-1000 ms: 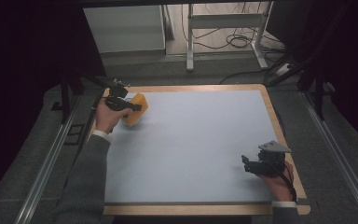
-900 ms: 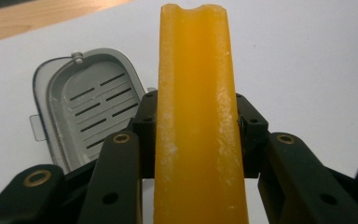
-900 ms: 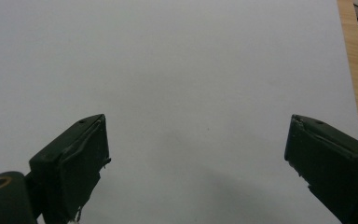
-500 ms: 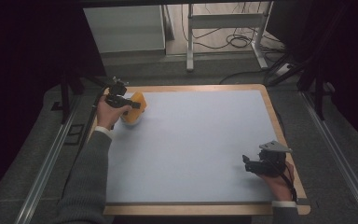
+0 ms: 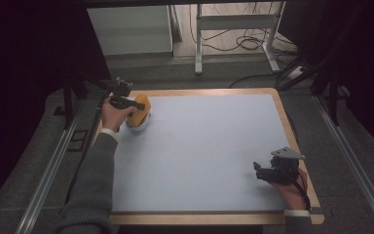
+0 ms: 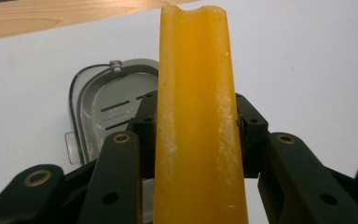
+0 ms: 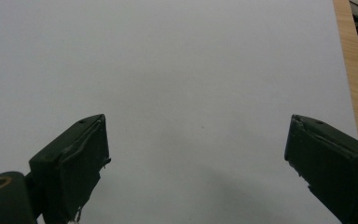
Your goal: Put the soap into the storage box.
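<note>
- Your left gripper [image 5: 137,105] sits at the far left corner of the table, jaws clamped on a flat yellow-orange plastic slab [image 5: 140,109], seen edge-on in the left gripper view [image 6: 198,116].
- In that view the slab rises upright between the two black jaws, pads pressing both its sides; its top edge has a shallow groove and whitish scuffs run down its face.
- Under the slab lies a clear grey plastic lid-like dish with a wire clip [image 6: 103,107], flat on the mat; slits show in its floor. From above it reads as a pale shape [image 5: 137,125] just below the slab.
- Can't tell whether the slab touches the dish or hangs just over it.
- Your left hand [image 5: 112,114] wraps the gripper body, grey sleeve running in from the bottom left.
- Your right gripper [image 5: 258,170] is near the right edge of the table, well apart from the slab, grey three-cornered plate on top.
- Right gripper view: jaws stand wide, nothing between them, just bare mat.
- The pale blue-white mat [image 5: 209,146] covers the wooden-rimmed table [image 5: 282,112]; the wood rim also shows at the right [image 7: 354,70] and at the top left [image 6: 51,16] of the gripper views.
</note>
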Tool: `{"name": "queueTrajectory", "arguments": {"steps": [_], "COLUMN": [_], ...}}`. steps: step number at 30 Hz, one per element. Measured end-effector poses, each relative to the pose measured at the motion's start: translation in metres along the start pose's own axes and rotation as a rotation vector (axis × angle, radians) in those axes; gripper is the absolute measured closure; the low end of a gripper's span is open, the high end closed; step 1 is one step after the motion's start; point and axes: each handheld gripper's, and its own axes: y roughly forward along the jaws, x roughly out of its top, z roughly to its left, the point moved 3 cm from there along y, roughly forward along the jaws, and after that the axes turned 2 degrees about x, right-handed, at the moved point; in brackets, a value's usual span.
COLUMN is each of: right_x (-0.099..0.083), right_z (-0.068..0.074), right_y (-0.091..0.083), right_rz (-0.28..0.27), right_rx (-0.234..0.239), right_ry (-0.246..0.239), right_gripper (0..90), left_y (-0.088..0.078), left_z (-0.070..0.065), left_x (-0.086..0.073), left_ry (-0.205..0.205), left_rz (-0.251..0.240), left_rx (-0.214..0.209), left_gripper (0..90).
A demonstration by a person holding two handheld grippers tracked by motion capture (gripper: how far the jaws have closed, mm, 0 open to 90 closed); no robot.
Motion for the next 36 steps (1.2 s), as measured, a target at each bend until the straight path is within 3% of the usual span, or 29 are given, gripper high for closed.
{"name": "queueTrajectory", "arguments": {"steps": [9, 15, 26, 28, 33, 36], "right_x": [0.000, -0.001, -0.001, -0.002, -0.001, -0.001], "right_z": [-0.003, -0.003, -0.002, -0.002, -0.002, -0.001], "right_y": [-0.002, -0.001, 0.000, 0.000, -0.001, -0.001], "right_rz": [-0.004, -0.003, 0.002, 0.006, 0.000, 0.003], "right_rx": [-0.003, -0.005, -0.006, -0.007, -0.006, -0.004], "right_ry": [0.002, 0.004, -0.001, -0.001, -0.003, -0.007], "right_gripper": [6.3, 6.4, 6.3, 6.3, 6.3, 6.4], "left_y": [0.004, 0.007, 0.023, 0.024, 0.017, 0.016], "left_z": [0.014, 0.021, 0.021, 0.021, 0.019, 0.018], "left_x": [0.000, -0.001, -0.005, -0.005, -0.003, -0.004], "left_ry": [-0.037, -0.062, -0.085, -0.101, -0.071, -0.060], "left_rz": [-0.003, -0.005, 0.003, -0.019, -0.041, -0.026], "left_rx": [0.007, 0.042, 0.065, 0.056, 0.065, 0.070], "left_gripper": [61.2, 61.1, 61.1, 60.8, 48.3, 43.1]}}
